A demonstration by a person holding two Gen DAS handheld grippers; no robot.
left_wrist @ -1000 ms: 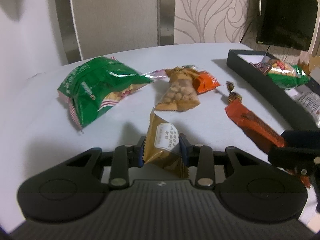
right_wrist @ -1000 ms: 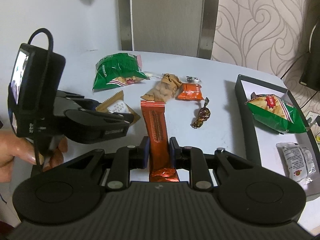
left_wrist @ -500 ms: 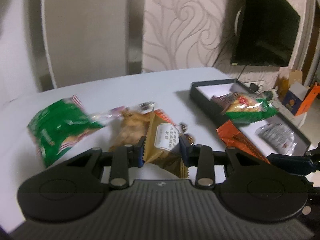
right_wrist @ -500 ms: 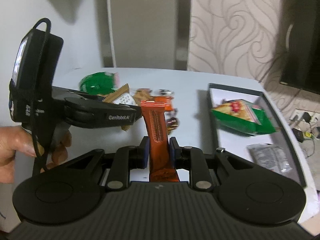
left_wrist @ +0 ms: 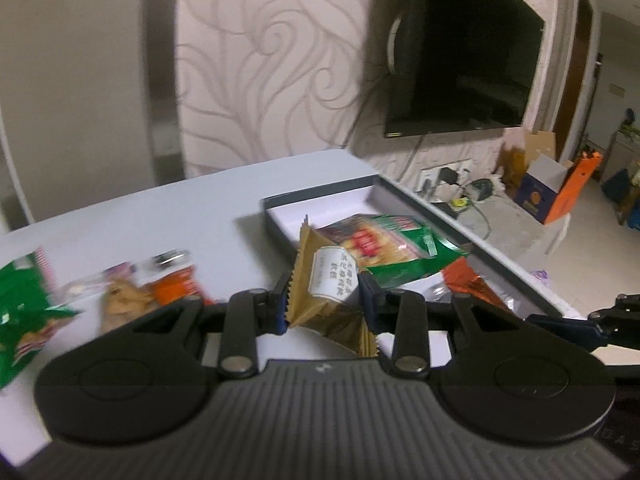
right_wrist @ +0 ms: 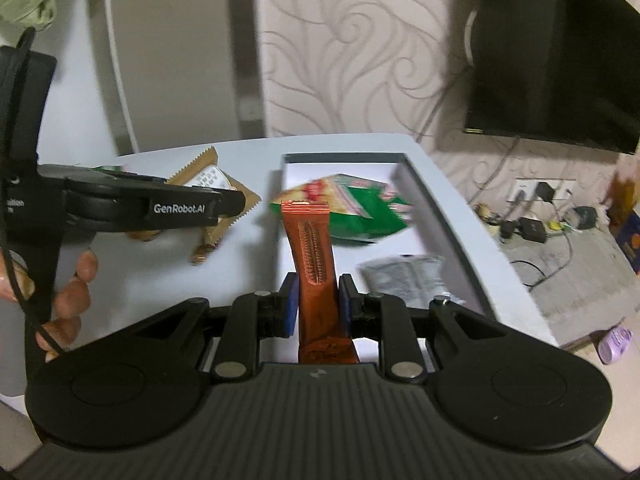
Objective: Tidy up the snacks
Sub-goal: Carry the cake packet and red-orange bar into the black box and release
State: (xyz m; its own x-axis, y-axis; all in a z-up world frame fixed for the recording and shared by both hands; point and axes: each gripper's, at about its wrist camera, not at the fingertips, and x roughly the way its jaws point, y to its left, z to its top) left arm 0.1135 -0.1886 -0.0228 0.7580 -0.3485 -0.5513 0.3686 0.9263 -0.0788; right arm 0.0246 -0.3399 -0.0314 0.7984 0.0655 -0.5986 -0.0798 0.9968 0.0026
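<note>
My left gripper (left_wrist: 323, 300) is shut on a brown snack packet with a white label (left_wrist: 324, 280), held off the white table near the dark box's (left_wrist: 320, 198) left wall. My right gripper (right_wrist: 318, 304) is shut on a long orange snack bar (right_wrist: 312, 248), which sticks up over the near end of the dark box (right_wrist: 432, 196). The left gripper (right_wrist: 236, 204) with the brown packet (right_wrist: 208, 178) shows at the left of the right wrist view. Inside the box lie a green chip bag (right_wrist: 360, 216) and a grey sachet (right_wrist: 404, 276).
A green bag (left_wrist: 20, 304), a tan nut packet (left_wrist: 120, 304) and a small orange packet (left_wrist: 176, 290) lie on the table at left. A wrapped candy (right_wrist: 202, 250) lies by the box. A person's hand (right_wrist: 68, 292) holds the left gripper. A black TV (left_wrist: 456, 76) hangs behind; cables and cartons lie on the floor.
Both grippers have swung right and risen a little, carrying the brown packet and the orange bar from the loose snacks toward the dark box. Their grips are unchanged.
</note>
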